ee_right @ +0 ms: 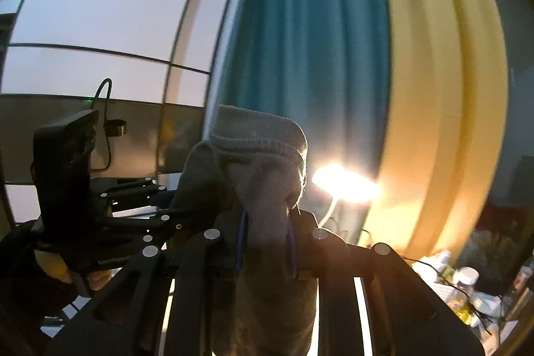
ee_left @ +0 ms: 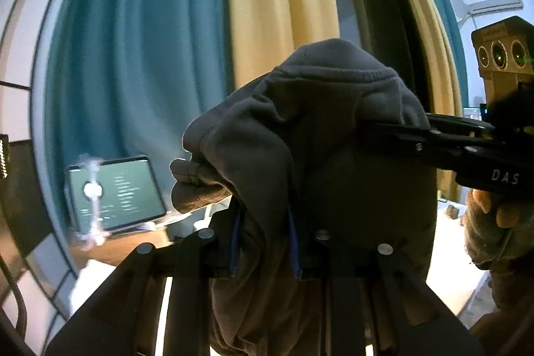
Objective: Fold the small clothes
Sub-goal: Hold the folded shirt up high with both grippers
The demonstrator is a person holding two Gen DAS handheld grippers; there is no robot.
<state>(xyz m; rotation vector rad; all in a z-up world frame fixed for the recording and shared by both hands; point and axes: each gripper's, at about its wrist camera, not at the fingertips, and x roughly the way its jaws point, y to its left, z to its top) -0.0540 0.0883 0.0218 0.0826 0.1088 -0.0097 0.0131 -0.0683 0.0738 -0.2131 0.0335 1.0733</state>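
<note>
"DAS" on right tongs (ee_left: 393, 129)

Your grey sock (ee_left: 310, 135) hides the left tongs' (ee_left: 263, 242) pads and tips, and its lower end runs off the bottom edge. The laptop screen (ee_left: 123, 192) is too blurred to read. In the right wrist view, lamp glare (ee_right: 347, 184) washes out whatever sits behind it, and the bottles (ee_right: 467, 286) at the corner are cut off.
</note>
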